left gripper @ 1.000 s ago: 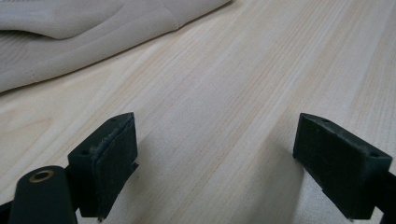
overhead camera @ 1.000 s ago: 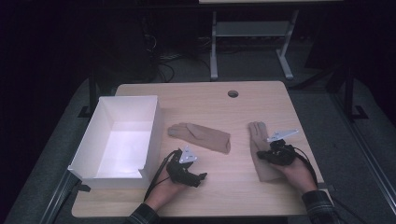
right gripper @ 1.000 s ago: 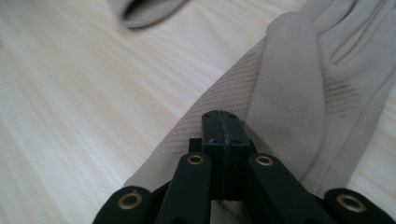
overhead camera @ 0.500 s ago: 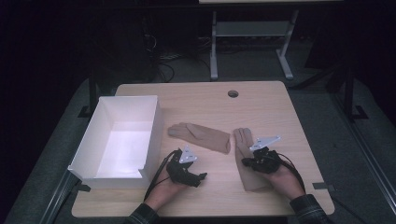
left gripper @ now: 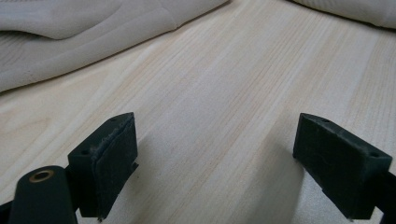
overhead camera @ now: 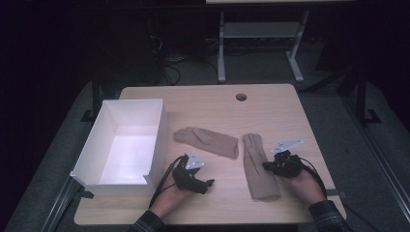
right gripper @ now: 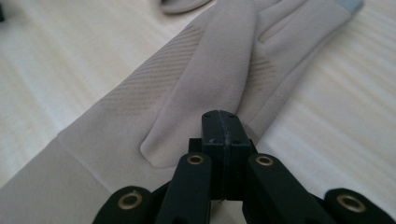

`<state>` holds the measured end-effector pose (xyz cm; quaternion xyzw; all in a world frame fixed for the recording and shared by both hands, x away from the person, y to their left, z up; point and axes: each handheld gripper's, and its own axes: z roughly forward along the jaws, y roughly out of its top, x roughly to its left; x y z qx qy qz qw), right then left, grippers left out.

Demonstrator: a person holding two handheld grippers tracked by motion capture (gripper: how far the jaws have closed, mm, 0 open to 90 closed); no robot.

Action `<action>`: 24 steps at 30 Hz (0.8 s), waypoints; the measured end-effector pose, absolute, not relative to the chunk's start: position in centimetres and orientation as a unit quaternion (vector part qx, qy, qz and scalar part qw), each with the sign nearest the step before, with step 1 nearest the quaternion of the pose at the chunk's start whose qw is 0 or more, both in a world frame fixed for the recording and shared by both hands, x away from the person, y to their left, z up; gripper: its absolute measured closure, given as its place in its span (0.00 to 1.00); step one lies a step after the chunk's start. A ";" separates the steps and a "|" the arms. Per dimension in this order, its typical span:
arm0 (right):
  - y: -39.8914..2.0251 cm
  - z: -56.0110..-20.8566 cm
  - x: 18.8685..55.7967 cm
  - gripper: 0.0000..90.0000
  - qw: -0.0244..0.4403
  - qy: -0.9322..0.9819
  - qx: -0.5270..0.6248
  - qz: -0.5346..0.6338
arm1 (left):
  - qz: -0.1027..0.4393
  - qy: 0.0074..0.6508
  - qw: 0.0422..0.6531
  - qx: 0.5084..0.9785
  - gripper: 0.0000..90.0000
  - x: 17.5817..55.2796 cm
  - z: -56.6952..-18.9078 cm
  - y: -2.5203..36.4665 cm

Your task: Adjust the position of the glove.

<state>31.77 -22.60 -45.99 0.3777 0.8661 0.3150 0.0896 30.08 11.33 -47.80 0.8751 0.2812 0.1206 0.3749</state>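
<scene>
We saw two beige gloves lying on the wooden tabletop point(overhead camera: 212, 104), with a white open box point(overhead camera: 126, 145) standing at its left side. The right gripper point(overhead camera: 267, 166) rested at the right edge of the near glove point(overhead camera: 259, 164), which lay lengthwise with its fingers pointing away from the person and its cuff toward the front edge. In the right gripper view its jaws stood pressed together, pad against pad, right at the edge of that glove point(right gripper: 205, 84); whether a fold of fabric was pinched between them we could not tell, since the closed tips hid the spot. The glove's thumb lay folded over the palm, and a grey tip showed on one finger at the far end.

The left gripper point(overhead camera: 209, 182) sat low over bare wood near the front edge, just right of the box's near corner, and its jaws stood wide apart with nothing between them. In the left gripper view we saw only wood grain between the pads point(left gripper: 114, 158), and the second glove point(left gripper: 84, 32) lay beyond them. That glove point(overhead camera: 207, 141) lay crosswise at mid-table, between the box and the near glove, its cuff end close to the other's fingertips.
</scene>
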 end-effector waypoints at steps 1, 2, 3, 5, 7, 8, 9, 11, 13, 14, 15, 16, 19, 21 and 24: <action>-22.6 -46.0 31.5 1.00 0.087 0.868 0.375 0.314 | 0.120 0.281 0.373 0.876 0.15 30.1 -47.8 11.3; -22.6 -46.0 31.3 1.00 0.086 0.869 0.371 0.314 | 0.119 0.281 0.372 0.877 0.15 30.1 -47.8 11.4; -22.5 -45.9 30.9 1.00 0.082 0.870 0.370 0.314 | 0.120 0.279 0.371 0.877 0.15 30.1 -47.8 11.4; -22.5 -45.9 30.3 1.00 0.079 0.874 0.363 0.313 | 0.120 0.278 0.371 0.878 0.15 30.1 -47.8 11.4; -22.3 -45.9 29.8 1.00 0.076 0.876 0.360 0.313 | 0.120 0.279 0.371 0.878 0.15 30.1 -47.8 11.4; -22.3 -45.9 29.6 1.00 0.073 0.876 0.358 0.314 | 0.120 0.279 0.371 0.878 0.15 30.1 -47.8 11.4; -22.2 -45.9 29.5 1.00 0.075 0.877 0.356 0.316 | 0.120 0.279 0.371 0.878 0.15 30.1 -47.8 11.4; -22.3 -45.8 29.5 0.98 0.078 0.876 0.355 0.316 | 0.120 0.278 0.370 0.878 0.15 30.1 -47.8 11.4; -22.8 -45.6 29.8 0.90 0.089 0.868 0.362 0.328 | 0.121 0.277 0.370 0.879 0.15 30.1 -47.7 11.4; -23.0 -45.6 29.9 0.85 0.093 0.865 0.365 0.332 | 0.120 0.278 0.370 0.878 0.15 30.1 -47.7 11.4; -23.3 -45.6 30.0 0.79 0.098 0.861 0.371 0.335 | 0.120 0.278 0.370 0.878 0.15 30.1 -47.7 11.4; -23.6 -45.7 30.3 0.72 0.106 0.855 0.379 0.337 | 0.118 0.280 0.371 0.878 0.15 30.1 -47.8 11.4; -24.3 -45.8 30.7 0.61 0.118 0.845 0.393 0.343 | 0.118 0.279 0.371 0.878 0.15 30.1 -47.8 11.4; -25.0 -46.1 31.2 0.52 0.132 0.836 0.403 0.348 | 0.118 0.278 0.371 0.878 0.15 30.1 -47.8 11.4; -26.0 -46.6 31.9 0.43 0.153 0.824 0.420 0.347 | 0.117 0.280 0.368 0.879 0.15 30.1 -47.7 11.3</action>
